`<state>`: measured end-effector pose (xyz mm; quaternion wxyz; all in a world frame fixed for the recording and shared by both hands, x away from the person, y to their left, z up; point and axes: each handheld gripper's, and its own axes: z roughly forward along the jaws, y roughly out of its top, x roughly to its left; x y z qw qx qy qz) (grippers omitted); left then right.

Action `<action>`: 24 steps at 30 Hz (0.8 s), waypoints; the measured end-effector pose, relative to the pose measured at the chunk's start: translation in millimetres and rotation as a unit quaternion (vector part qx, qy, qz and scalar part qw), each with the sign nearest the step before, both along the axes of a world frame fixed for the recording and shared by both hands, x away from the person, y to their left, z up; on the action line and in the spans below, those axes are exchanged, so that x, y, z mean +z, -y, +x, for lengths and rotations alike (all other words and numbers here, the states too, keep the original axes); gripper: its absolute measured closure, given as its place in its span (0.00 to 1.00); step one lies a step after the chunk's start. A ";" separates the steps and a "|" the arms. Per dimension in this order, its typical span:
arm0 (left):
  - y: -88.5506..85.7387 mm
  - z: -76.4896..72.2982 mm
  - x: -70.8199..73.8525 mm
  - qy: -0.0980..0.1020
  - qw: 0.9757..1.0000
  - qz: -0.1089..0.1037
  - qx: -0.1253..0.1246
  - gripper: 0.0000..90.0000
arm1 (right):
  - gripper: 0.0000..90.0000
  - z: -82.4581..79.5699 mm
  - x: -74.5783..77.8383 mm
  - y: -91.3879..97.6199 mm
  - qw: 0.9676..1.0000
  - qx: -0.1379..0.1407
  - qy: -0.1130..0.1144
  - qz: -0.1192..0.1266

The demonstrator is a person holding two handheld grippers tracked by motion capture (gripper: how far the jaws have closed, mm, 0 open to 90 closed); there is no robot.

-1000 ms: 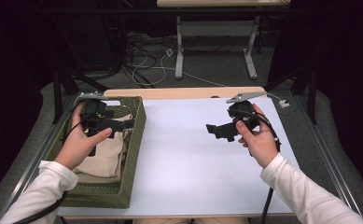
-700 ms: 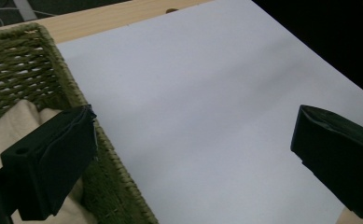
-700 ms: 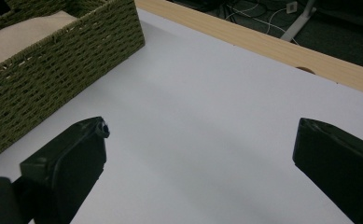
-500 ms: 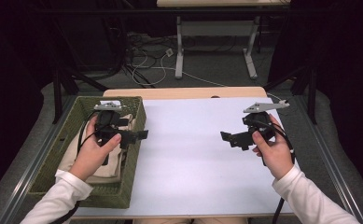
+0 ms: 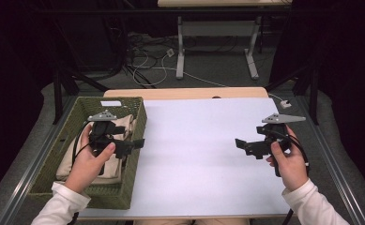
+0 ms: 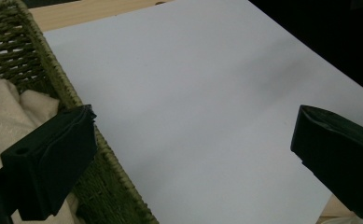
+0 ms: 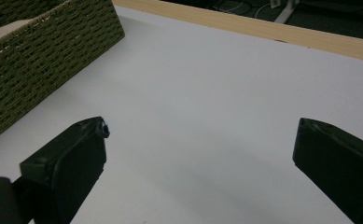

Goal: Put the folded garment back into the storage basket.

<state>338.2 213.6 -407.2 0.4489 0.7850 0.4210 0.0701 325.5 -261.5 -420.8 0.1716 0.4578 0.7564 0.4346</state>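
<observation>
A: Surface? Basket position?
B: White table [image 5: 199,154]. Green woven basket [image 5: 134,117] at its left edge, cream cloth [image 5: 72,159] inside.
A: Grippers?
B: Left gripper [image 5: 132,144] above basket, right gripper [image 5: 244,146] above table; both jaws wide apart, holding nothing.

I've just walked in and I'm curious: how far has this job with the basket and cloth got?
Hardly started. The beige cloth lies folded in the green basket, and the white tabletop is bare. The left gripper hangs open at the basket's rim, the right gripper open over the table. Gripping and lifting the cloth probably remains.
</observation>
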 end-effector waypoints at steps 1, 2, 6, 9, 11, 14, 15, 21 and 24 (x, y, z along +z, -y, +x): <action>-3.0 -1.5 -1.0 0.001 1.000 -0.001 -0.004 0.00 | 0.02 -1.5 -1.2 1.9 1.000 -0.003 0.001 0.001; -6.4 -3.7 -2.6 0.003 1.000 -0.003 -0.002 0.00 | 0.02 -3.1 -2.4 3.6 1.000 -0.006 0.001 0.002; -16.6 -9.9 -8.7 0.000 1.000 -0.007 0.010 0.00 | 0.02 -7.7 -9.7 10.3 1.000 -0.008 0.003 0.006; -27.9 -13.5 -12.1 0.001 1.000 -0.011 0.024 0.00 | 0.02 -9.8 -18.0 14.7 1.000 -0.012 -0.001 0.005; -35.7 -16.0 -13.9 -0.001 0.999 -0.017 0.029 0.00 | 0.02 -10.7 -22.1 17.2 1.000 -0.016 -0.002 0.005; -47.2 -18.8 -18.9 0.006 0.999 -0.017 0.042 0.00 | 0.02 -12.4 -28.4 21.5 1.000 -0.021 -0.010 0.009; -51.4 -19.7 -20.0 0.003 0.999 -0.017 0.045 0.00 | 0.02 -13.0 -30.6 22.9 1.000 -0.022 -0.008 0.012; -65.4 -25.6 -28.2 0.011 0.998 -0.030 0.054 0.00 | 0.03 -16.3 -44.8 30.8 0.999 -0.036 -0.012 0.008; -68.5 -28.1 -32.3 0.014 0.998 -0.033 0.048 0.00 | 0.03 -17.7 -50.2 34.4 0.999 -0.042 -0.009 0.009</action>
